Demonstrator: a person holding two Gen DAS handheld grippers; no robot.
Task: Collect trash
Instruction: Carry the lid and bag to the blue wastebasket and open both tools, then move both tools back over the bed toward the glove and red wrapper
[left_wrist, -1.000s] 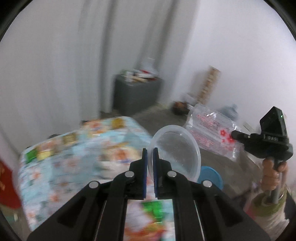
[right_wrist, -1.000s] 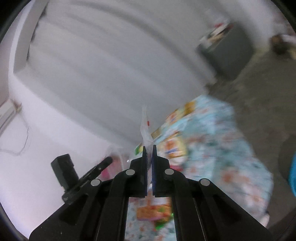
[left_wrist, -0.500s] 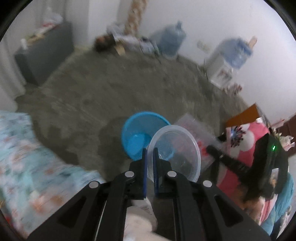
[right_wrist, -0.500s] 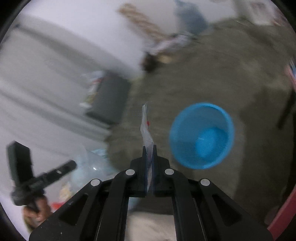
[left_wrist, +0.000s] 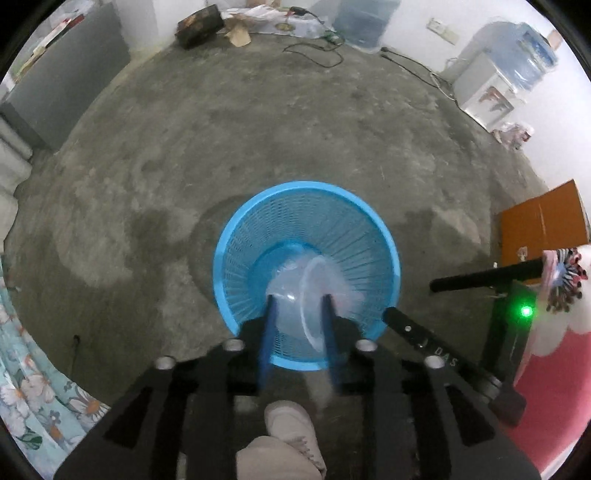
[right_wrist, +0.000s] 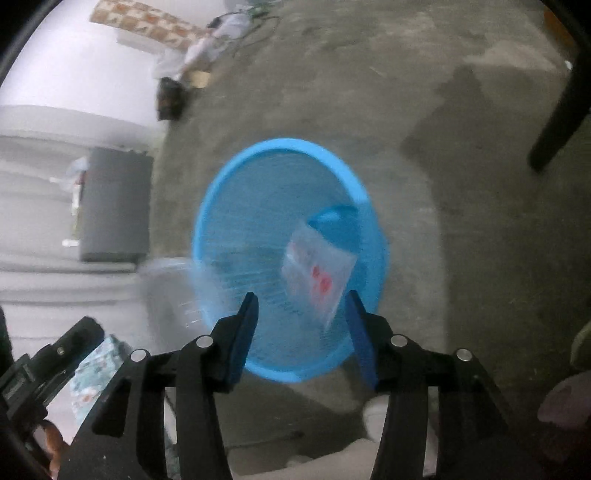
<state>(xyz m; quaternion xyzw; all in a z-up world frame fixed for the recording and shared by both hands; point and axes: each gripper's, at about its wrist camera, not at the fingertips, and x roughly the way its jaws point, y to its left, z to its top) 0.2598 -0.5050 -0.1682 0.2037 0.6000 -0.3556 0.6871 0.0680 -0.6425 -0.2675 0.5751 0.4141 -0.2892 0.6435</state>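
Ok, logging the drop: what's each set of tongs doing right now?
Left tongs: just opened, clear bowl falling into blue basket.
Right tongs: just opened, plastic bag released.

A bare concrete floor (left_wrist: 295, 122) (mottled with darker patches) carries a blue mesh wastebasket (left_wrist: 236, 236). A grey cabinet (left_wrist: 66, 85), water dispenser (left_wrist: 484, 92) and black cables (left_wrist: 321, 51) sit along its far edges.
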